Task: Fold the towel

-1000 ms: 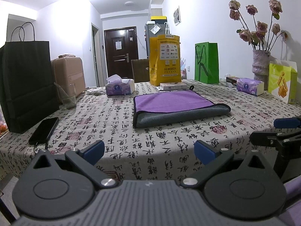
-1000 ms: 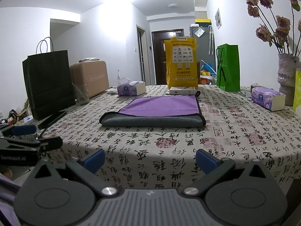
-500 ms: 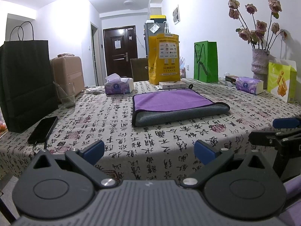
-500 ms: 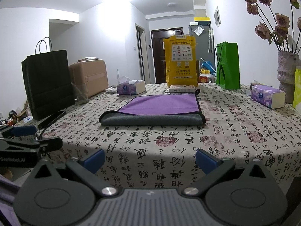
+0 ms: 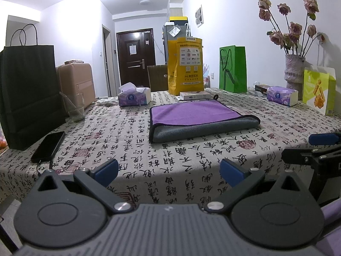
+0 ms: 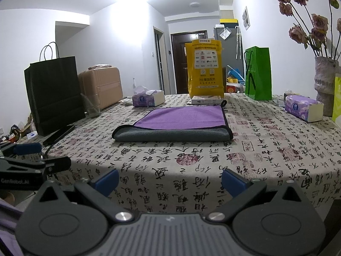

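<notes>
In the left wrist view, the purple-and-grey microfibre towel (image 5: 199, 117) lay folded flat mid-table on the calligraphy-print tablecloth (image 5: 132, 149), grey underside showing along its rounded near fold, purple face up with dark piping. The left gripper (image 5: 168, 168) hung spread wide and empty off the table's near edge.

In the right wrist view, the towel (image 6: 179, 122) sat squarely ahead, well short of the far edge. The right gripper (image 6: 169, 181) gaped wide, holding nothing.

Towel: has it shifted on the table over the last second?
No. The towel lies just in front of the white box by the yellow bag, as before.
</notes>
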`<state>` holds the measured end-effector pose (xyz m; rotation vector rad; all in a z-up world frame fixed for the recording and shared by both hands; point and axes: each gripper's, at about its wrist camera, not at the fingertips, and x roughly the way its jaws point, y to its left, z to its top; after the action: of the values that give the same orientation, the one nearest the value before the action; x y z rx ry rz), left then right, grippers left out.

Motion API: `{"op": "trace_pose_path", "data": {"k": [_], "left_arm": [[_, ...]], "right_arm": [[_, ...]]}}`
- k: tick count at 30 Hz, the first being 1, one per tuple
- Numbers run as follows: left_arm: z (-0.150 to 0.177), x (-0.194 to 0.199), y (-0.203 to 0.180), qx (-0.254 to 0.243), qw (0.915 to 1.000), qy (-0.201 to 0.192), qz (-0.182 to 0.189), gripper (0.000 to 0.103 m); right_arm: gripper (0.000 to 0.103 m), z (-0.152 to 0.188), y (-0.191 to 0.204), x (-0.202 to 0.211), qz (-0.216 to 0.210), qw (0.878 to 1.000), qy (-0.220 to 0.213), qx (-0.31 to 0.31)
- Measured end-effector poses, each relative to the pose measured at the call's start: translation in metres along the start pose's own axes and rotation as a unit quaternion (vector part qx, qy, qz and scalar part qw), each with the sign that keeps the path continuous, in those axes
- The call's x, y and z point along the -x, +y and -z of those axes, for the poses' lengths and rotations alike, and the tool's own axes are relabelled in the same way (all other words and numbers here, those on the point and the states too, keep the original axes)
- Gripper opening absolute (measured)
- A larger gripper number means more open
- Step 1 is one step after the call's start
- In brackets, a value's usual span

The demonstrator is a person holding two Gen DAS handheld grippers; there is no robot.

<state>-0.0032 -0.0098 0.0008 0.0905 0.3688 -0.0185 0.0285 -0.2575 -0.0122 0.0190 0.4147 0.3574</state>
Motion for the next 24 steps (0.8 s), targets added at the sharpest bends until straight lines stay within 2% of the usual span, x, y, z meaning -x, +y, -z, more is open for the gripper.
{"op": "trace_pose_path", "data": {"k": [9,18,24], "left_arm": [[0.005,-0.016,0.000,-0.002,0.9999,0.011,-0.004,0.103],[-0.011,-0.046,0.005,0.001,0.9995,0.029,-0.014,0.103],[-0.021,-0.076,0.004,0.005,0.9988,0.048,-0.010,0.103]], "right_arm": [[0.103,0.001,-0.007,-0.006,0.006,1.000,0.003,-0.013],[0.103,-0.007,-0.022,-0.023,0.020,0.999,-0.003,-0.027],[0.103,-0.015,-0.040,-0.040,0.045,0.998,-0.002,-0.035]]}}
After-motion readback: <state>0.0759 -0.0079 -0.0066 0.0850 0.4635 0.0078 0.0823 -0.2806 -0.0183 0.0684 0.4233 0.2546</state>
